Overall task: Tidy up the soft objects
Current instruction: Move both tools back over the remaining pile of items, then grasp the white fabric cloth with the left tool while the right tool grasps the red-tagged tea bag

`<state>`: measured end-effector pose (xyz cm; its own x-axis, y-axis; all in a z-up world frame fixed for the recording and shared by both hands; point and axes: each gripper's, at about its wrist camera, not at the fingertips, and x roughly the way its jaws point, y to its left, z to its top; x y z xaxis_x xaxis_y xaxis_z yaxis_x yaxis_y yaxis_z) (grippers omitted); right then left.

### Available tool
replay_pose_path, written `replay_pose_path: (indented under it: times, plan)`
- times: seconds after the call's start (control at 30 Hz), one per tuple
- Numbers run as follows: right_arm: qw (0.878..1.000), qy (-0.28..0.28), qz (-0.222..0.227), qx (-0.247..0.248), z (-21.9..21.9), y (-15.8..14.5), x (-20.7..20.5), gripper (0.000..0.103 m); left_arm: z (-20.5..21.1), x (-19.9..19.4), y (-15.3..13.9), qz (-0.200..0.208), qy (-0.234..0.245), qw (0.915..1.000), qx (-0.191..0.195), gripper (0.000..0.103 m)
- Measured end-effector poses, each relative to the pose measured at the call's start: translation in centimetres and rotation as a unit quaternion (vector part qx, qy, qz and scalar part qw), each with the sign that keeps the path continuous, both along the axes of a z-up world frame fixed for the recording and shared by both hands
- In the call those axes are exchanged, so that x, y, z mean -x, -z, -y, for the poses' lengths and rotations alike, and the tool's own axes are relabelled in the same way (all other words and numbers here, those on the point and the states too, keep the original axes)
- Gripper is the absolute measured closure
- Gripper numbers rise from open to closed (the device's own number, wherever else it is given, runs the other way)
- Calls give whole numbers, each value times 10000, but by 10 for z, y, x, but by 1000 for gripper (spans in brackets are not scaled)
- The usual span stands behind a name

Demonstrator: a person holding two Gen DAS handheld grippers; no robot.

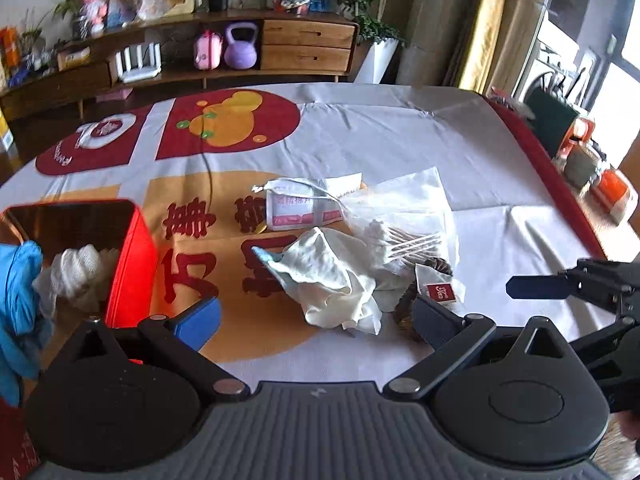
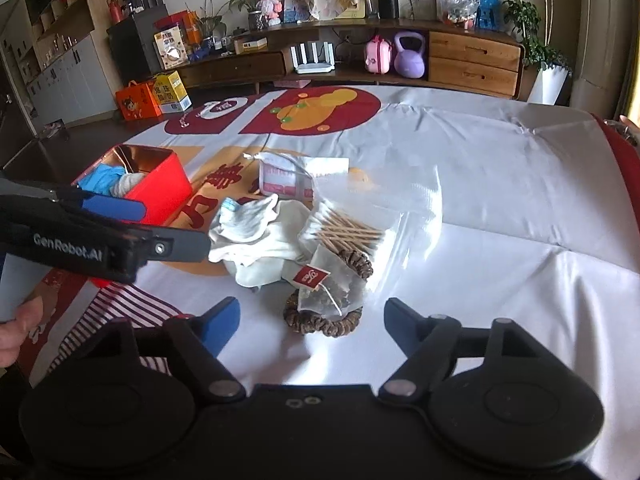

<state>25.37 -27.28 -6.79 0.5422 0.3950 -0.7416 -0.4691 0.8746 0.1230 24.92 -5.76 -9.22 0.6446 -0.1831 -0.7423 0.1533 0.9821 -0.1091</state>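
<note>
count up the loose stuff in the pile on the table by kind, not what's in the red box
crumpled white cloth: 1
bag of cotton swabs: 1
tea bag: 1
brown scrunchie: 1
pink and white packet: 1
total: 5

- I see a red tin (image 2: 160, 184) holding a blue cloth (image 2: 102, 178).
- The crumpled cloth (image 1: 340, 280) is cream-white.
- My tea bag (image 2: 324, 292) carries a red tag.
- The tablecloth (image 2: 500, 184) is white, with red and orange print.
- The scrunchie (image 2: 320, 324) is dark brown.
</note>
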Motion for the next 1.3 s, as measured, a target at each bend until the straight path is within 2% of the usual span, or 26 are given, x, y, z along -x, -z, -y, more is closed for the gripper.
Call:
replay_pose_path:
  times: [0.17, 0.37, 0.57, 0.67, 0.83, 0.9, 1.07, 1.13, 1.2, 1.3]
  plan:
    - [10000, -7, -19, 41, -3, 9, -9, 35, 12, -8, 8, 229, 252, 9989, -308, 1]
    - [9999, -31, -92, 84, -8, 18, -17, 49, 19, -26, 16, 264, 431, 9979, -393, 1]
    - [9997, -44, -135, 179, -10, 24, -22, 53, 30, -38, 28, 229, 763, 9941, -730, 1]
    - [9997, -41, -166, 176, -11, 27, -24, 54, 31, -44, 32, 224, 818, 9933, -779, 2]
    - [9995, -19, -201, 224, -10, 31, -25, 57, 34, -49, 41, 158, 925, 9915, -901, 21]
    - [9995, 1, -222, 216, -9, 33, -25, 61, 36, -50, 44, 148, 976, 9906, -948, 33]
    - [9995, 60, -258, 152, -8, 33, -27, 66, 38, -48, 49, 158, 1084, 9885, -1046, 41]
    - [9995, 82, -263, 143, -8, 33, -27, 68, 39, -46, 50, 174, 1131, 9877, -1064, 51]
    - [9995, 91, -260, 137, -9, 32, -26, 72, 40, -44, 49, 211, 1164, 9873, -1057, 66]
    - [9995, 113, -271, 125, -9, 30, -25, 80, 41, -42, 45, 263, 1191, 9870, -1046, 78]
